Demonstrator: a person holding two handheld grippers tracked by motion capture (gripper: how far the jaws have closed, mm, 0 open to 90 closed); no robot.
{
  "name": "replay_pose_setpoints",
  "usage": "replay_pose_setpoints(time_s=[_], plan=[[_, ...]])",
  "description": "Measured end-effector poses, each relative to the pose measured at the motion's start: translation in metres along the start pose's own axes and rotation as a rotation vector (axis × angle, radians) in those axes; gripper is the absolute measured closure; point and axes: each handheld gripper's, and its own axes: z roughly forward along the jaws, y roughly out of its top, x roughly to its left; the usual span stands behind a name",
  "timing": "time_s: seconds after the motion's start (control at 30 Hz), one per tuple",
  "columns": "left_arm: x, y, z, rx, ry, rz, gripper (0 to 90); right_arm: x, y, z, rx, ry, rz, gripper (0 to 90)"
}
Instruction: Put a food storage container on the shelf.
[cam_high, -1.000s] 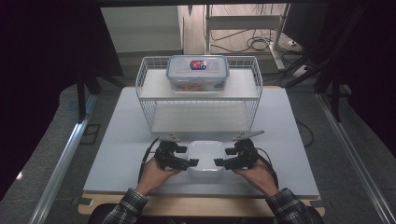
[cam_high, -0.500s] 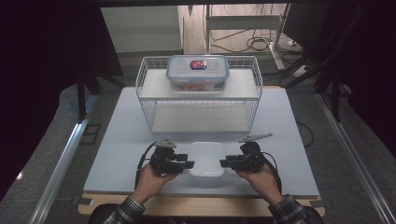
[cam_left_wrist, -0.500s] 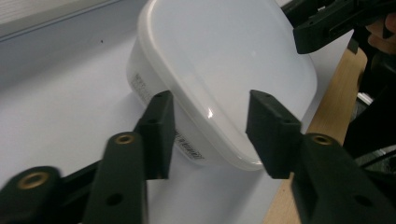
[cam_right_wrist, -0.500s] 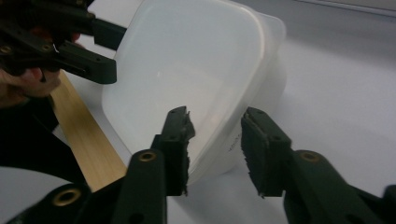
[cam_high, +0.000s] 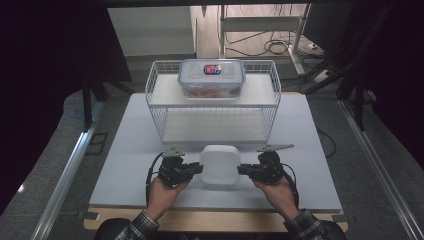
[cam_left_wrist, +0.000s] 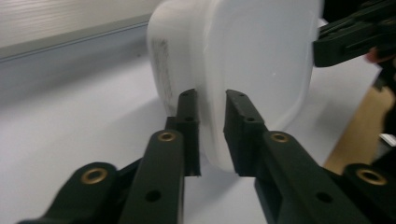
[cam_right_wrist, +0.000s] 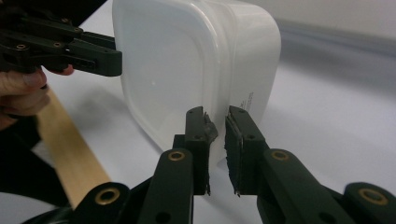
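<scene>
White plastic container (cam_high: 220, 164) was held at lower centre of the high view, gripped by its rim on either side, left gripper (cam_high: 196, 169) and right gripper (cam_high: 243, 170) both clamped onto it.

The white container (cam_high: 220, 165) is turning up between the two hand-held grippers. A second ago it was lying low and wide on the bench, a flat oblong stretched from one gripper to the other; now it is showing a squarer, taller face to the high view and standing tilted up off the bench. The left hand-held gripper (cam_high: 194, 170) and the right hand-held gripper (cam_high: 246, 171), each pinching a thin rim at its own end of the container (cam_left_wrist: 243, 70), are rotating with it, and the hands are drawing back slightly toward the person's edge of the bench. In the right gripper view the container (cam_right_wrist: 187, 70) is rearing upright just beyond the jaws.
</scene>
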Motion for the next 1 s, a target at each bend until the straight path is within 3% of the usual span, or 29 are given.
replay_pose_setpoints(time_s=[0.1,0.27,0.73,1.0], plan=[[0.001,0.002,-0.003,-0.011,-0.019,-0.021,77.2,0.004,0.004,-0.003,-0.029,-0.017,-0.028,79.6],[-0.001,0.008,-0.008,-0.022,-0.009,-0.016,77.3,0.006,0.009,-0.008,-0.052,-0.011,-0.040,79.5],[-0.001,0.024,-0.026,-0.056,0.008,0.010,77.3,0.014,0.029,-0.015,-0.104,-0.003,-0.091,79.6],[-0.005,0.044,-0.041,-0.096,0.031,0.033,77.4,0.021,0.047,-0.025,-0.140,-0.011,-0.119,79.6]])
